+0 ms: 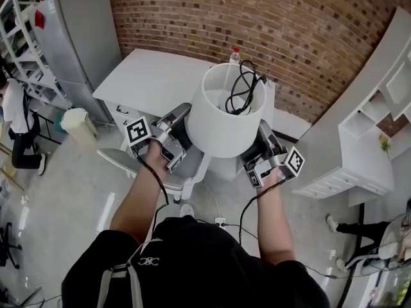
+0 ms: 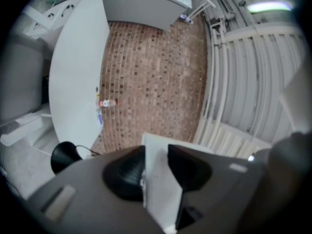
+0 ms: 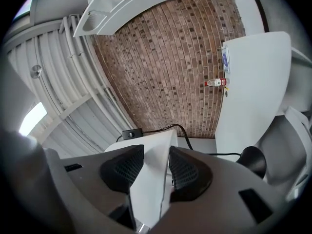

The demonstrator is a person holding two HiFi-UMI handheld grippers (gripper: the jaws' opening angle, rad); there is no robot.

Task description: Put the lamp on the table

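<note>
I hold the lamp in the air between both grippers. Its white drum shade (image 1: 221, 117) fills the middle of the head view, with the black cord (image 1: 243, 88) coiled into its open top. My left gripper (image 1: 180, 117) is shut on the shade's left wall, and my right gripper (image 1: 264, 136) is shut on its right wall. In the left gripper view the shade wall (image 2: 157, 189) sits pinched between the pads of the left gripper (image 2: 156, 155). The right gripper (image 3: 156, 152) clamps the shade (image 3: 151, 189) likewise. The black lamp base (image 2: 65, 156) (image 3: 253, 161) hangs below. The white table (image 1: 151, 79) lies ahead.
A small red-capped bottle (image 1: 235, 55) stands at the table's far edge by the brick wall (image 1: 289, 31). A white chair (image 1: 176, 175) is under my hands. A grey fridge (image 1: 77, 37) and a white bin (image 1: 77, 124) stand left, white shelving (image 1: 366, 146) right. A person (image 1: 16, 127) is at far left.
</note>
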